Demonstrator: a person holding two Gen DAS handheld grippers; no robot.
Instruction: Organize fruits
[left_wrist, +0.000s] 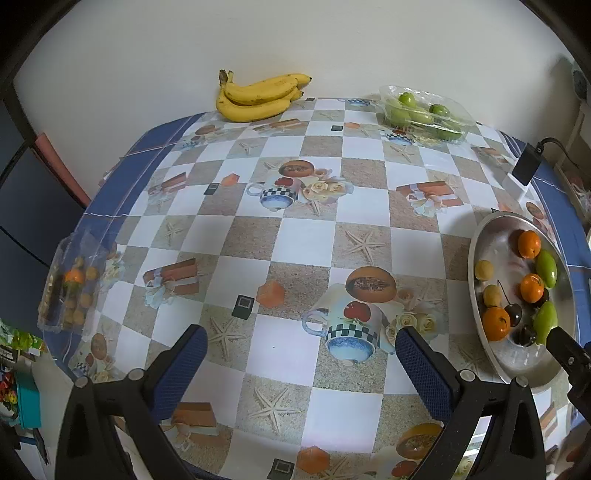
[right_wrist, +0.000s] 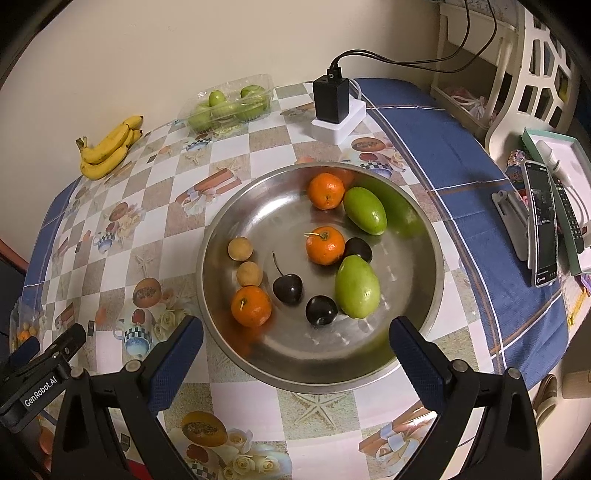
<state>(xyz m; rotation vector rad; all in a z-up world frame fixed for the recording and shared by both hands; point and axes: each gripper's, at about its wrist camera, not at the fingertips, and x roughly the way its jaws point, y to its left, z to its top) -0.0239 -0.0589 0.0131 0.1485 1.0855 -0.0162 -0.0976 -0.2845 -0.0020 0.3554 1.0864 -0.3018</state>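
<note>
Both grippers are hanging wide open, gripping nothing: the right gripper (right_wrist: 295, 347) is hovering over the round steel dish (right_wrist: 424, 332) of mixed fruit near the table's right edge, probably picking; the left gripper (left_wrist: 301, 354) is waiting mid-table.

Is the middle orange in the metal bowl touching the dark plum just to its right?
Touching. In the right wrist view the middle orange and the dark plum meet with no bowl metal showing between them; the plum sits partly behind the orange.
</note>
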